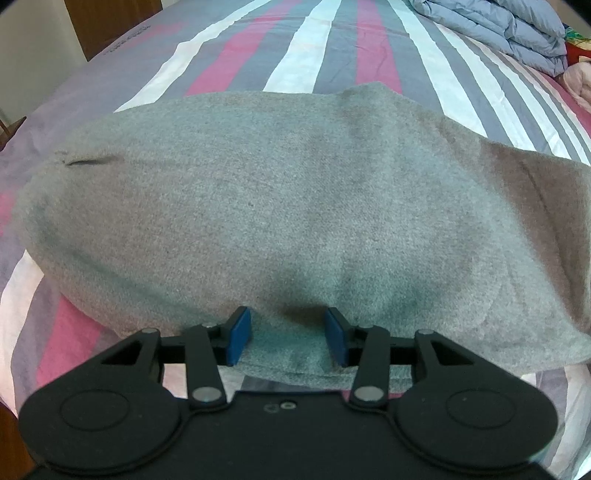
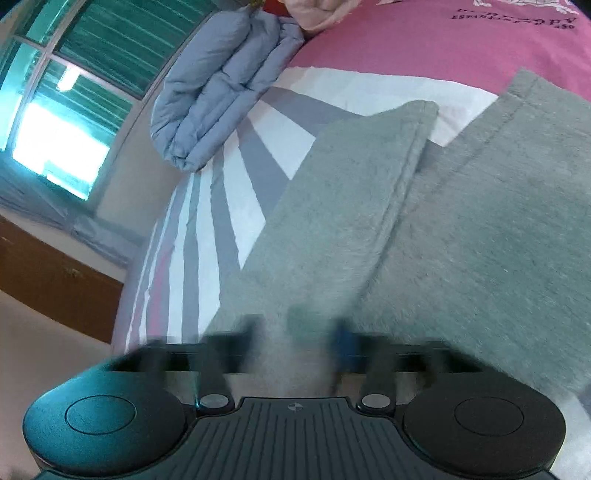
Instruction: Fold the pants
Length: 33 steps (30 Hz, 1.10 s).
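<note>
Grey fleece pants lie spread across the striped bed. My left gripper points down at their near edge. Its blue pads stand apart, and the cloth lies flat between them without being pinched. In the right wrist view the two legs of the pants run away from me, with their hems at the top. My right gripper is badly blurred. Its jaws look nearly closed, with a pale ridge of the grey cloth caught between them.
The bed sheet has pink, grey and white stripes. A folded blue quilt lies at the far side, with pale pink bedding beside it. A window and the bed's edge are to the left in the right wrist view.
</note>
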Each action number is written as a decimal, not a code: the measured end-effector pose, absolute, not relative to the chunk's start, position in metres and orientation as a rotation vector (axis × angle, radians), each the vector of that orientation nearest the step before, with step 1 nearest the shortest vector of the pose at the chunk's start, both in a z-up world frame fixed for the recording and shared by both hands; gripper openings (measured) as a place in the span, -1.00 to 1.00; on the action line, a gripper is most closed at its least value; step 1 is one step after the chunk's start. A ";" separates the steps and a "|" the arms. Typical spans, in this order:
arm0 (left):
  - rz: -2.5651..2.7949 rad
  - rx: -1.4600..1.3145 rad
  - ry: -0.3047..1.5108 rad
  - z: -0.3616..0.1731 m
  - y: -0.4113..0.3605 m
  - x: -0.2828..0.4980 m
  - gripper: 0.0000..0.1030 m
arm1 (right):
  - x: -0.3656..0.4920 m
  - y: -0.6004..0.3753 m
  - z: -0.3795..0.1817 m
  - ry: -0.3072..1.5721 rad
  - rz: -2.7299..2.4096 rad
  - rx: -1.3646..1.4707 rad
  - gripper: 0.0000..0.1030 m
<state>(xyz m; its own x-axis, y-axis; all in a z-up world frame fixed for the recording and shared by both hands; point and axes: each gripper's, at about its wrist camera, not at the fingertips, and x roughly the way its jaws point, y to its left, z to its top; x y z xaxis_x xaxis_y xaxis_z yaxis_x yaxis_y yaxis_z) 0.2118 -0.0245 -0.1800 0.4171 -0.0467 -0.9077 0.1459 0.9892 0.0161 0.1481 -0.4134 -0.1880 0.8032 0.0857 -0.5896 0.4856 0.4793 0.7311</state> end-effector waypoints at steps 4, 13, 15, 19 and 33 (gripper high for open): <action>-0.120 0.098 1.137 -0.180 -0.024 0.213 -0.30 | 0.145 -0.410 -0.182 0.582 -0.306 1.068 -0.84; -0.128 0.096 1.129 -0.181 -0.023 0.212 -0.30 | 0.088 -0.371 -0.091 0.413 -0.333 0.753 -0.89; -0.129 0.096 1.125 -0.181 -0.023 0.211 -0.30 | 0.071 -0.362 -0.098 0.448 -0.347 0.740 -0.89; -0.127 0.104 1.123 -0.180 -0.024 0.211 -0.29 | 0.074 -0.364 -0.163 0.773 -0.407 0.824 -0.87; -0.118 0.103 1.120 -0.179 -0.025 0.210 -0.29 | 0.025 -0.419 -0.170 0.602 -0.538 1.211 0.32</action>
<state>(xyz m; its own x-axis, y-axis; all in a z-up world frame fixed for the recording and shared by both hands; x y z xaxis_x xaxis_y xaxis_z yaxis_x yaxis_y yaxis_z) 0.2099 -0.0246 -0.1787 0.4303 -0.0421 -0.9017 0.1462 0.9890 0.0236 0.0247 -0.4192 -0.1704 0.7279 -0.0627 -0.6828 0.6716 0.2662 0.6915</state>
